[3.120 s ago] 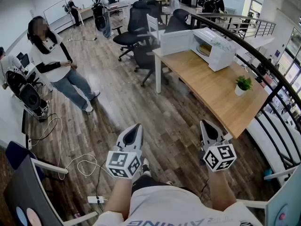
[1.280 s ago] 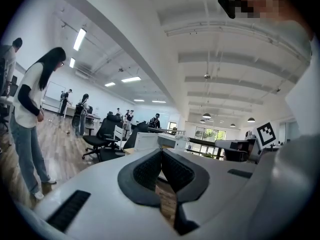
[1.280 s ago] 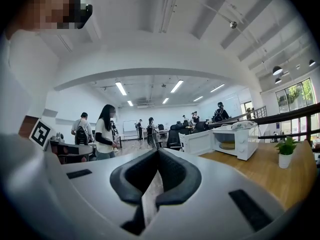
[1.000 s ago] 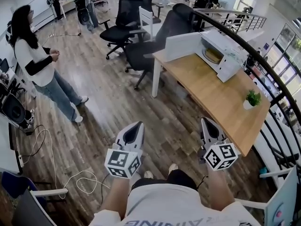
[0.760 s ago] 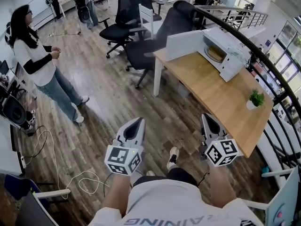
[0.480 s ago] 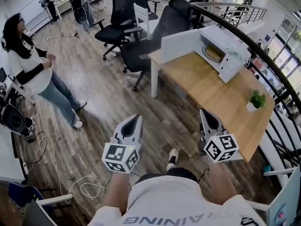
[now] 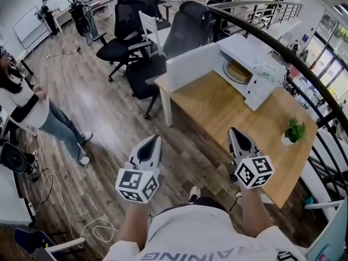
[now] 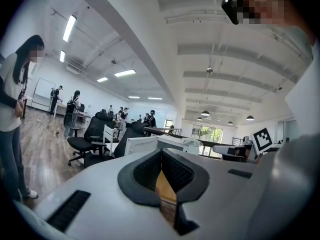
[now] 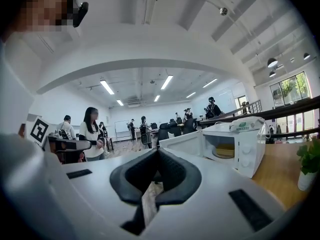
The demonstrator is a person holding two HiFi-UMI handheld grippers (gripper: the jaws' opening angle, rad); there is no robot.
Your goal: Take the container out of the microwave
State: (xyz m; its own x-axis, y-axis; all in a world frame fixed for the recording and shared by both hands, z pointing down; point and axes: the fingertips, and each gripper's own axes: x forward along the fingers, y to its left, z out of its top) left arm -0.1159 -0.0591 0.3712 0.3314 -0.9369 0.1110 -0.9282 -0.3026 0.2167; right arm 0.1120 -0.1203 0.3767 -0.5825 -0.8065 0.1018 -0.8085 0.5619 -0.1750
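Note:
A white microwave (image 7: 251,65) stands at the far end of a wooden table (image 7: 217,110), its door (image 7: 190,65) swung wide open to the left. Inside it sits a round tan container (image 7: 239,71), also seen in the right gripper view as the container (image 9: 225,150) in the microwave (image 9: 245,141). My left gripper (image 7: 154,141) hangs over the floor, short of the table, shut and empty. My right gripper (image 7: 234,131) is level with the table's near edge, shut and empty. Both point toward the microwave (image 8: 175,144), which is well out of reach.
A small potted plant (image 7: 294,131) stands on the table's right side. Black office chairs (image 7: 122,45) crowd behind the table's left end. A dark curved railing (image 7: 312,83) runs behind the table. A person (image 7: 24,107) stands at the left. Cables (image 7: 100,230) lie on the floor.
The person carrying the grippers has walked toward the table. The microwave and table sit nearer and more central. Both grippers came forward together and stayed shut.

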